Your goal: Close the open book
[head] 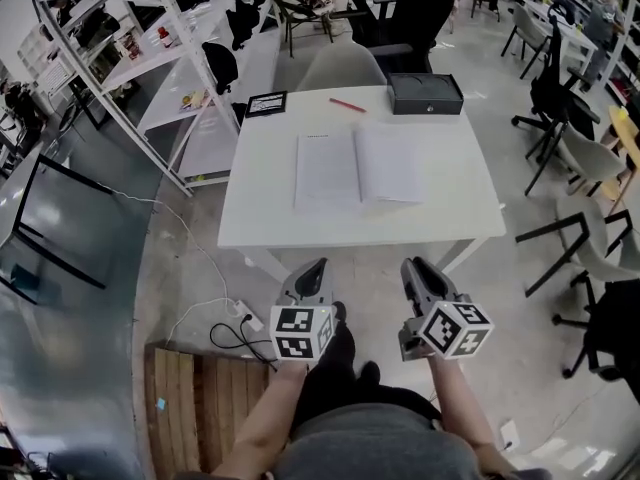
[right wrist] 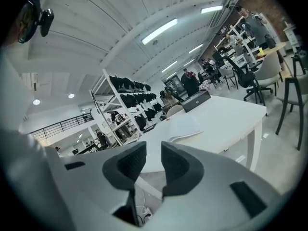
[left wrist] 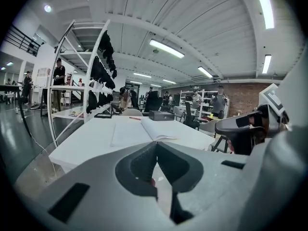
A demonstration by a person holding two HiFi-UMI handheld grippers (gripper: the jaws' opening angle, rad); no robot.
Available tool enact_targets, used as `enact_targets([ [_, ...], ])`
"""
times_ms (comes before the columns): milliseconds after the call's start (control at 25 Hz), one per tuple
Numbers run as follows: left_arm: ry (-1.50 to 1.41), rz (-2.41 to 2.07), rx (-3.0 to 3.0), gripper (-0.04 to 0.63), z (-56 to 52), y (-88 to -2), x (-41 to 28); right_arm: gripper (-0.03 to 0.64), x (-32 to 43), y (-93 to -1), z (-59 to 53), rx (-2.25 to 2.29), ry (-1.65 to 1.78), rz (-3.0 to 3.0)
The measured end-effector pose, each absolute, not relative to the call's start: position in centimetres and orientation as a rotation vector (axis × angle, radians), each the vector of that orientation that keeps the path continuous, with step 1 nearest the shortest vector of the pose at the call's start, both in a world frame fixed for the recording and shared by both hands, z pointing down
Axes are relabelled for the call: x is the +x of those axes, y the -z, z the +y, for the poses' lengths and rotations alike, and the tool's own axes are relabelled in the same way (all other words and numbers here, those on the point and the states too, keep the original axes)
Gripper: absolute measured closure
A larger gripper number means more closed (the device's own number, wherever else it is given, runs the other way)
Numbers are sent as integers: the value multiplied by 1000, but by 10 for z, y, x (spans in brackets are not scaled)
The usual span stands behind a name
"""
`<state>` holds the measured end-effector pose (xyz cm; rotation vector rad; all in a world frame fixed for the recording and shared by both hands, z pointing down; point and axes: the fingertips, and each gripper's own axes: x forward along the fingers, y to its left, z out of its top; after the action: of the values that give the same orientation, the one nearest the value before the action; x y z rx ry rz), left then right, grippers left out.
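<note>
Hovering short of open book (head: 358, 167): L claw (left wrist: 155, 146) clenched empty, R claw (right wrist: 153, 154) slightly parted, empty.

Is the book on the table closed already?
No, the book lies open on the white table, with both pages spread flat.
</note>
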<state>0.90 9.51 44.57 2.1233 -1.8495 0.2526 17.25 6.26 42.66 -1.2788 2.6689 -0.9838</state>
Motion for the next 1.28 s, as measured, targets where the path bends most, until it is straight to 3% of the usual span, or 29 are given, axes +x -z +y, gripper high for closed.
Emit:
enact_targets([
  [560,-305,-1774,2199,589,-24,-448,-62,500,109,-429,-43,-1325,1117,2478],
  [1280,-326,-1576,2323,589,-116,-458,-81,451,101,-446,-103,-1437,1261,2169],
])
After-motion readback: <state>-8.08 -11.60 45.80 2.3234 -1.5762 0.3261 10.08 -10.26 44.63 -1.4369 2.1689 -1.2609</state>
